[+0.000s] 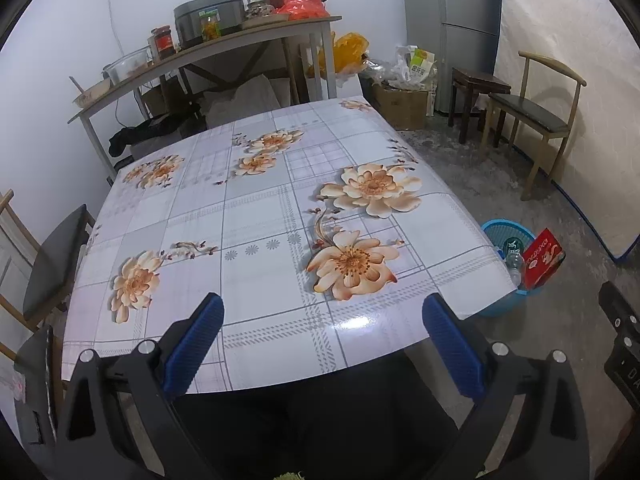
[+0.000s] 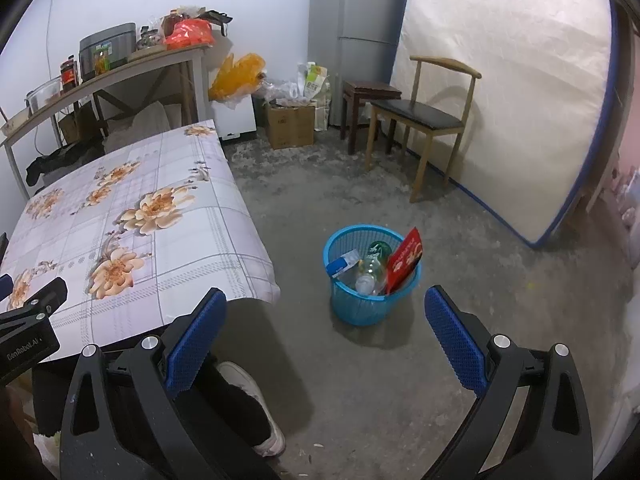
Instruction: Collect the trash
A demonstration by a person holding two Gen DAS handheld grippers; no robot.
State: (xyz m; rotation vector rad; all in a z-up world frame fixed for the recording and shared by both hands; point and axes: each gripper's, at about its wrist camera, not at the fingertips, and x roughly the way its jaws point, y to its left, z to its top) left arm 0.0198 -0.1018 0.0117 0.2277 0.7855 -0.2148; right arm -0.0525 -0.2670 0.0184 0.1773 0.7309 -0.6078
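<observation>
Left gripper wide, empty, above table near edge | right gripper wide, empty, facing bin off table's right edge | bin holds bottle, red packet | table looks bare: scan floor before finishing

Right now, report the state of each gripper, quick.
Left gripper: open, holding nothing, above the table.
Right gripper: open, holding nothing, facing the blue basket on the floor.
</observation>
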